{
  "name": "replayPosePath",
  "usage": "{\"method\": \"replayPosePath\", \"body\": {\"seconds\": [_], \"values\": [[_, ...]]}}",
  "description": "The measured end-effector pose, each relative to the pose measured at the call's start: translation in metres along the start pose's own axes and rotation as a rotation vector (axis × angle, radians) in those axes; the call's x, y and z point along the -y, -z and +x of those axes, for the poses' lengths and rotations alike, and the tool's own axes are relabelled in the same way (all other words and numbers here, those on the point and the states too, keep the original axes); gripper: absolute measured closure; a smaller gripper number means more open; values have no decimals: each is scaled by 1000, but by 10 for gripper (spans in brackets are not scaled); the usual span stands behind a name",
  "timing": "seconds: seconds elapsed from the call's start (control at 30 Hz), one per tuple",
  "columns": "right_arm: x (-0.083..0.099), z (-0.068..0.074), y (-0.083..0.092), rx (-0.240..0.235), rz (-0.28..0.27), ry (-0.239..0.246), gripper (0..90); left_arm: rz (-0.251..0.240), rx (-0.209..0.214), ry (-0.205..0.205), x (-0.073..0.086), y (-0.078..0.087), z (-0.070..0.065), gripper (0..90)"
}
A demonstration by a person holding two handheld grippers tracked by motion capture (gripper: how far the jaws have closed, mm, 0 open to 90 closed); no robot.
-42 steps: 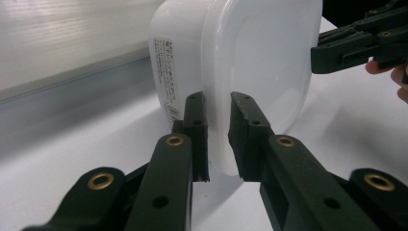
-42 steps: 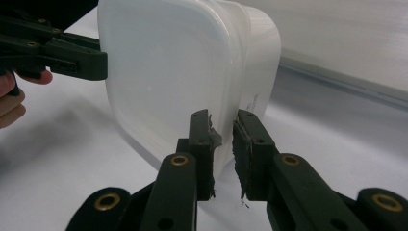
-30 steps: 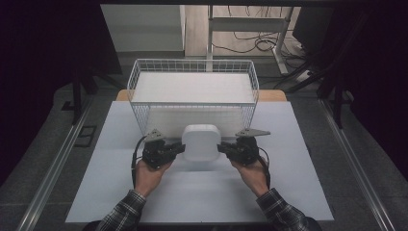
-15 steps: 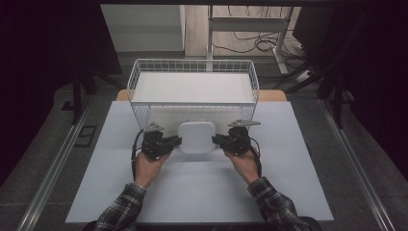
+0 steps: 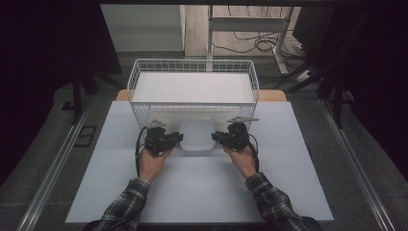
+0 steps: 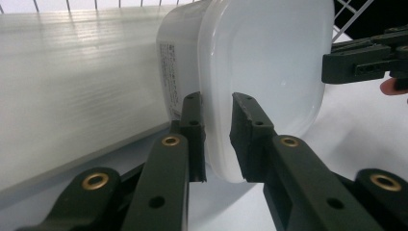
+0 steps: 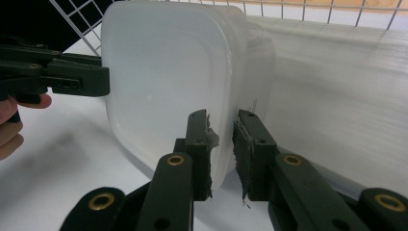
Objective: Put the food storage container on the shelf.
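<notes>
1. Since the earlier frames, the white lidded tub [image 5: 196, 135] and both hands have moved away from the person, up to the wire basket [image 5: 192, 86].
2. The tub now sits on the bench [image 5: 298, 159] just against the basket's near wall; touching or not is hard to tell.
3. It lies flat, lid up, its slightly longer axis seemingly running towards the basket.
4. The left hand-held gripper [image 6: 219, 137] is clamped on the lid rim at the tub's left side.
5. The right hand-held gripper [image 7: 222, 144] is clamped on the rim opposite.
6. The basket holds a pale, flat sheet over its bottom.
</notes>
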State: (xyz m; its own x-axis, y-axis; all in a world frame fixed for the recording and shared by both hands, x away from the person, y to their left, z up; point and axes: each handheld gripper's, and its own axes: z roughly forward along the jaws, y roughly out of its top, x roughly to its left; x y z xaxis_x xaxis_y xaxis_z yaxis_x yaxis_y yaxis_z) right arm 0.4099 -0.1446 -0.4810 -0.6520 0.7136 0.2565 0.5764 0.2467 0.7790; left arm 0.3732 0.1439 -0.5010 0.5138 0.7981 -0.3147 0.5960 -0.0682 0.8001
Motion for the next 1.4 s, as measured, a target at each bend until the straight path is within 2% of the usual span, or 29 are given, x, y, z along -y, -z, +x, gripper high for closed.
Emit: {"method": "replayPosePath", "body": {"seconds": [0.1, 0.13, 0.23, 0.3, 0.33, 0.4, 0.5, 0.6, 0.67, 0.7, 0.77, 1.0, 1.1, 1.2, 1.4], "values": [[-2, -2, -2, 1, -16, 16, 729, -20, -26, -49, 0, -3, -2, 709], [-4, -1, -4, 13, -25, 37, 704, -28, -32, -52, -1, -4, -2, 690], [-6, 0, -7, 28, -34, 59, 682, -42, -20, -48, -2, -5, 2, 664], [-6, -1, -7, 28, -32, 62, 670, -57, -40, -73, -2, -6, 1, 659], [-7, -2, -8, 40, -41, 62, 646, -58, -69, -94, -4, -7, -1, 642], [-8, -2, -9, 51, -50, 71, 645, -68, -85, -104, -6, -8, -1, 624], [-12, -1, -11, 83, -68, 91, 629, -83, -93, -105, -8, -10, 1, 597], [-15, -2, -14, 108, -84, 102, 627, -110, -106, -85, -12, -14, 4, 585], [-16, -2, -15, 117, -91, 100, 627, -110, -116, -87, -14, -15, 4, 582], [-18, -2, -17, 133, -101, 100, 629, -103, -139, -95, -18, -17, 5, 558], [-19, -2, -17, 140, -102, 107, 631, -97, -151, -98, -21, -18, 6, 526], [-17, -3, -11, 112, -119, 101, 646, -127, -127, -114, -21, -12, 0, 452], [-13, -2, -5, 91, -132, 104, 713, -128, -97, -128, -18, -5, -7, 371], [-9, 0, 1, 79, -132, 117, 774, -127, -31, -144, -9, 4, -13, 291], [-7, 6, 8, 52, -116, 153, 824, -127, 12, -186, 4, 13, -19, 210]]}}
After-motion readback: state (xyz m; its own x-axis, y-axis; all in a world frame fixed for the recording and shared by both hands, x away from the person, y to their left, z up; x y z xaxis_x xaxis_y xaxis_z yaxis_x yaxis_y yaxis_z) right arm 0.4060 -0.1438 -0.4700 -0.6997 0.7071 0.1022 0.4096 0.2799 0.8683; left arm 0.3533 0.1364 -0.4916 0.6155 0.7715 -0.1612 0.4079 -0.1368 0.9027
